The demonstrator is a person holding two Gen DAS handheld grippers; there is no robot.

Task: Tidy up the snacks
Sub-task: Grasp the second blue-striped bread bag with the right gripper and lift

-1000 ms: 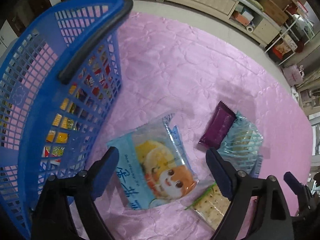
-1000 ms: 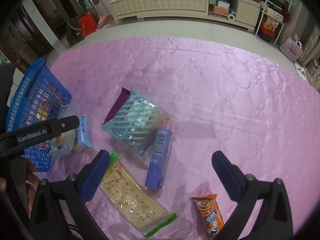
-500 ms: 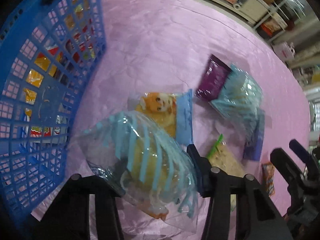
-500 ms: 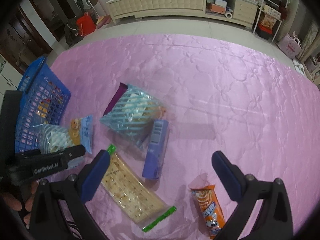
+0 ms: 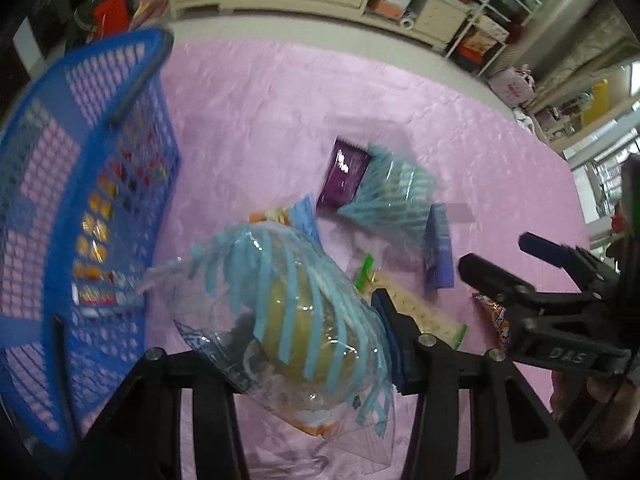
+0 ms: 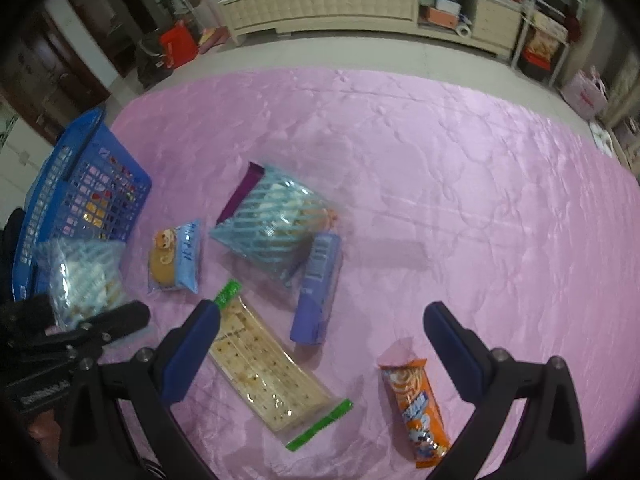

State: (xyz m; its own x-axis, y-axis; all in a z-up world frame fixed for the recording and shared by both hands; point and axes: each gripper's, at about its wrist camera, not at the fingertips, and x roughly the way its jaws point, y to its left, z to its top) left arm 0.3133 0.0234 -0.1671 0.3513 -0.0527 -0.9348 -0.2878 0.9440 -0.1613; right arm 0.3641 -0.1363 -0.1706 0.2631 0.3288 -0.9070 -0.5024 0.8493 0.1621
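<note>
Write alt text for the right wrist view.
Open right gripper hovers over snack packets on a pink cloth: a cracker pack, purple packet and orange bar. At left, the left gripper holds a striped bag beside a blue basket.

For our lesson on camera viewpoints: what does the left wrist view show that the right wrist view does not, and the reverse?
Only the left wrist view shows the yellow bun inside the striped clear bag up close. Only the right wrist view shows the orange packet whole and the right gripper standing open. Both show the blue basket, the cracker pack and the purple packet.
</note>
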